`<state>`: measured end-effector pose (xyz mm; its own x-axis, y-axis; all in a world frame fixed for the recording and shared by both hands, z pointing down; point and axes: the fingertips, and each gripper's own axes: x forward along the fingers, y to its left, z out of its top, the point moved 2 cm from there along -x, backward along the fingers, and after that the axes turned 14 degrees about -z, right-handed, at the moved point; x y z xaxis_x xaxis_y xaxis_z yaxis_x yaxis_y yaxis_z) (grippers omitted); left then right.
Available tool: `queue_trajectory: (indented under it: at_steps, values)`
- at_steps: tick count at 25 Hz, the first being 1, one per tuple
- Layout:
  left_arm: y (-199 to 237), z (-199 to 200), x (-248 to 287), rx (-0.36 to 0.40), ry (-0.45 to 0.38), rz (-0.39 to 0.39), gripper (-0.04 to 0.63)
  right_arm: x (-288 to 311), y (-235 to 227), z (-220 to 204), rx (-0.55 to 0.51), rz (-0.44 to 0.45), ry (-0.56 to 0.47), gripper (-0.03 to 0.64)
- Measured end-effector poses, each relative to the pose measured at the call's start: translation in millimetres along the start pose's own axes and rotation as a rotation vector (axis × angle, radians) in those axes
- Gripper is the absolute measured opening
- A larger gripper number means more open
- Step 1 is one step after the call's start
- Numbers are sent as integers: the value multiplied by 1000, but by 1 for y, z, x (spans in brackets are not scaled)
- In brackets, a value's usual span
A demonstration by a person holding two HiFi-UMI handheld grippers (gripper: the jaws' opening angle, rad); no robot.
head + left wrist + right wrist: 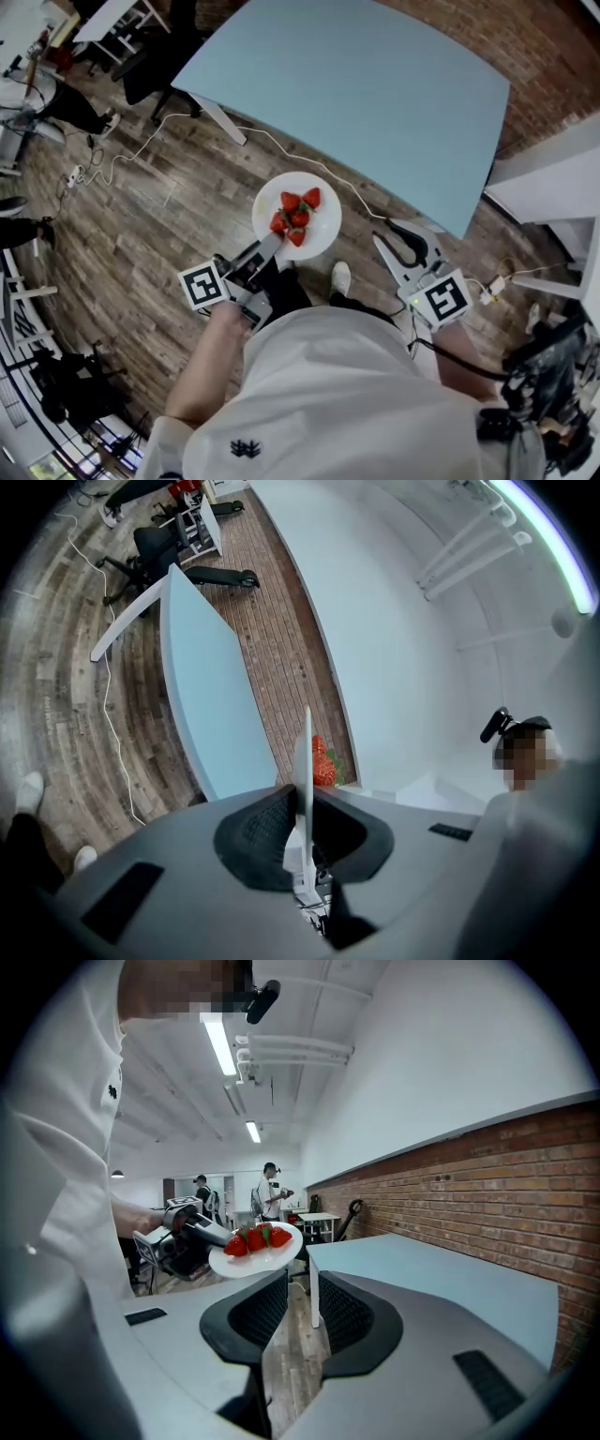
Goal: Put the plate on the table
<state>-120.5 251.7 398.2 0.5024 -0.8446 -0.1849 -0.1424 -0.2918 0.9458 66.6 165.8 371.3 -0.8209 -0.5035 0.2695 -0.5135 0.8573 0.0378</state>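
Two tools show in the head view, one in each of the person's hands, over a wooden floor where a white cable trails at 10 o'clock. At 7 o'clock of centre, the left tool reaches toward 1 o'clock and its jaws clamp the near rim of the plate. Its own view shows the plate edge-on, pinched between the two dark pads of the left tool. The white plate is held in the air above the floor, at the frame's centre, level, and just short of the near edge of the counter, not resting on it. A cluster of strawberries lies on the plate. At 5 o'clock of the plate a white shoe shows. Farther right, at 4 o'clock of centre, the right tool points toward 11 o'clock with its jaws apart. Its own view confirms the right tool grips nothing, with only floorboards between the pads. That view shows the plate and strawberries at 10 o'clock, the pale blue counter at 3 o'clock, and a brick wall behind it.
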Motion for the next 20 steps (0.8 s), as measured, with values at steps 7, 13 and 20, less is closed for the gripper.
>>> queue_trajectory:
  at_steps: [7, 13, 20]
  values:
    - [33, 86, 27, -4, 62, -54, 29, 76, -13, 20, -5, -78, 9, 91]
    - [58, 165, 43, -21, 187, -83, 29, 142, -8, 50, 15, -191, 26, 91]
    - [90, 223, 83, -64, 305, -93, 29, 191, -18, 64, 34, -280, 71, 91]
